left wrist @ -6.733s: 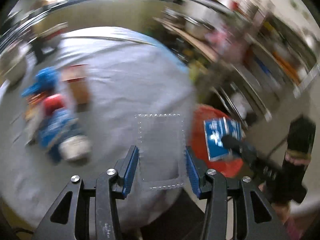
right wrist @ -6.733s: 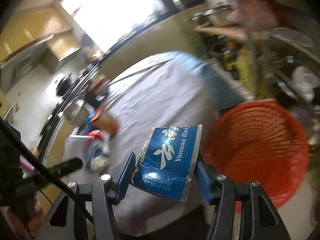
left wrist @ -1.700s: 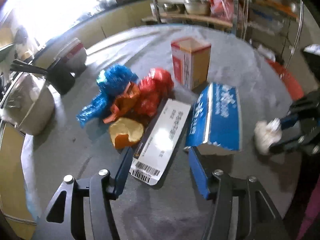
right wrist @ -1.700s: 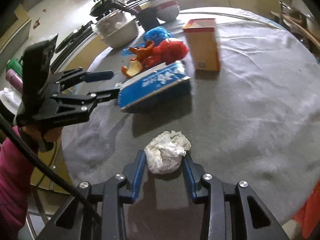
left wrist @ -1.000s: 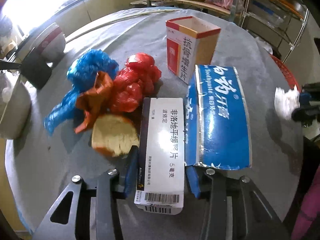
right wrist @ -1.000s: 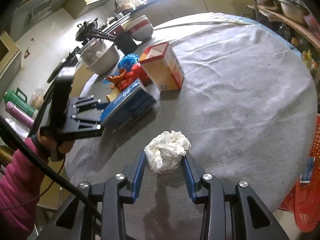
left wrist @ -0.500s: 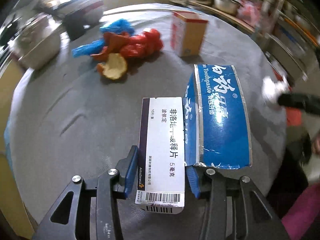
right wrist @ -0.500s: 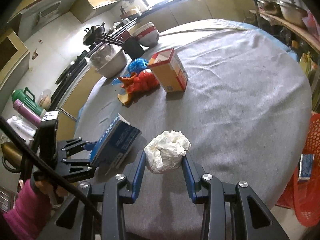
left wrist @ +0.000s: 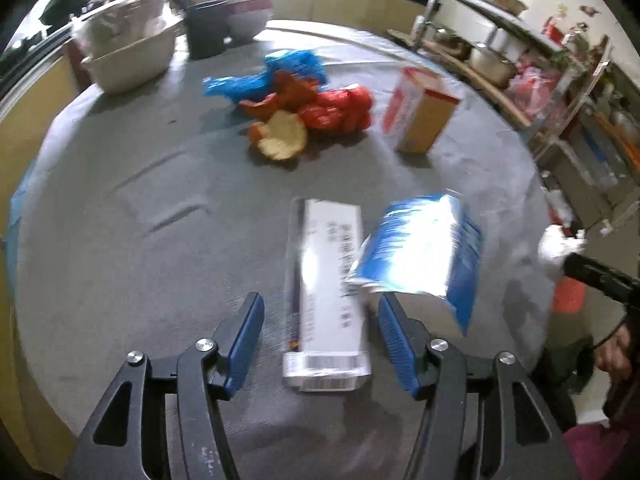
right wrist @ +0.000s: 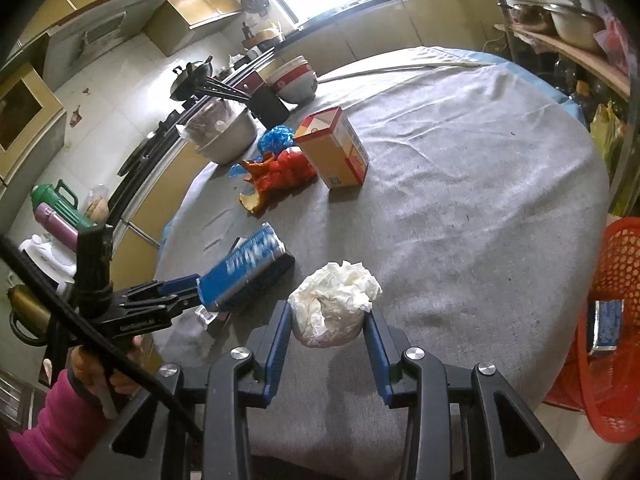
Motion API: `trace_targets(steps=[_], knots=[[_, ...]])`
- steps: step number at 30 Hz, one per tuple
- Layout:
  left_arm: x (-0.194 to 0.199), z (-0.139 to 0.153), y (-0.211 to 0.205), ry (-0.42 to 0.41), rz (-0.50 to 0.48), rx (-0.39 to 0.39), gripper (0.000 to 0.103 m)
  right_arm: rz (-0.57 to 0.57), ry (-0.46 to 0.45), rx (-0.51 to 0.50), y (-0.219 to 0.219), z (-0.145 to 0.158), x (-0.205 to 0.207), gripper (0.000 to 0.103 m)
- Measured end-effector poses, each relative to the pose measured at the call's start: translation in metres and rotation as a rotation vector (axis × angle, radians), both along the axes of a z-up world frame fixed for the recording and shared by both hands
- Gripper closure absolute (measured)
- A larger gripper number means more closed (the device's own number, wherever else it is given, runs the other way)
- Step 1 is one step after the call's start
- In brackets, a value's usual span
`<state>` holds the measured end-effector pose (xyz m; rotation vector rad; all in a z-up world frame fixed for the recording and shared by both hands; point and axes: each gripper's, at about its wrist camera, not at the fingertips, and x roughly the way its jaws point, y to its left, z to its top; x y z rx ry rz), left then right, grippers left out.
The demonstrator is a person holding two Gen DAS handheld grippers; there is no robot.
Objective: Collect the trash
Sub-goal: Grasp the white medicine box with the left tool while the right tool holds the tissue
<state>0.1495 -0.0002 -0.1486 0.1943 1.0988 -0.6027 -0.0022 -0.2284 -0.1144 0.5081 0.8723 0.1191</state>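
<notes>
Beyond both pairs of jaws spreads the round table (right wrist: 480, 200), covered with a grey cloth, the largest thing in view. To the right of the right jaws, off the table's edge, stands the red mesh basket (right wrist: 616, 280), and a flattened blue carton (right wrist: 606, 326) lies inside it.

Ahead of the left gripper (left wrist: 320, 330), its jaws are opening. Between them lies the white medicine box (left wrist: 326, 300): its long axis runs straight away from the jaws, the barcode end nearest to them. A gap shows on the left side between the blue pad and the box, so it is not squeezed. Just to the right of it, past the right jaw, the blue toothpaste box (left wrist: 424, 256) is tilted and blurred; whether it touches the table I cannot tell.

Far beyond the left jaws stands the orange box (left wrist: 420, 120), upright with the open top upward. Left of it lie the red bag (left wrist: 340, 110), the blue bag (left wrist: 280, 70) and the fruit peel (left wrist: 282, 140), close together.

Between the jaws of the right gripper (right wrist: 327, 338) sits the crumpled white tissue (right wrist: 332, 304), pressed by both blue pads and held above the cloth near the table's near edge.
</notes>
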Motion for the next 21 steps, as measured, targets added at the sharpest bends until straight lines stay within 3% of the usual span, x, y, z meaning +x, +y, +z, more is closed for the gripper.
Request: trace_targets(steps=[1, 5, 8, 15, 21], knots=[[-0.001, 0.0, 0.002, -0.004, 0.002, 0.018, 0.043, 0.003, -0.001, 0.002, 0.0, 0.0, 0.001, 0.064], [-0.001, 0.01, 0.015, 0.0, 0.001, -0.078, 0.043, 0.014, 0.002, -0.005, 0.003, -0.003, 0.002, 0.064], [0.004, 0.003, 0.002, -0.016, 0.009, 0.017, 0.043, 0.006, 0.023, 0.005, 0.001, -0.01, 0.004, 0.064], [-0.006, -0.022, -0.03, -0.003, -0.075, 0.176, 0.043, -0.002, 0.02, 0.009, -0.004, -0.01, 0.003, 0.064], [0.013, -0.023, -0.041, -0.001, -0.025, 0.174, 0.041, 0.003, 0.031, 0.024, -0.003, -0.015, 0.006, 0.064]])
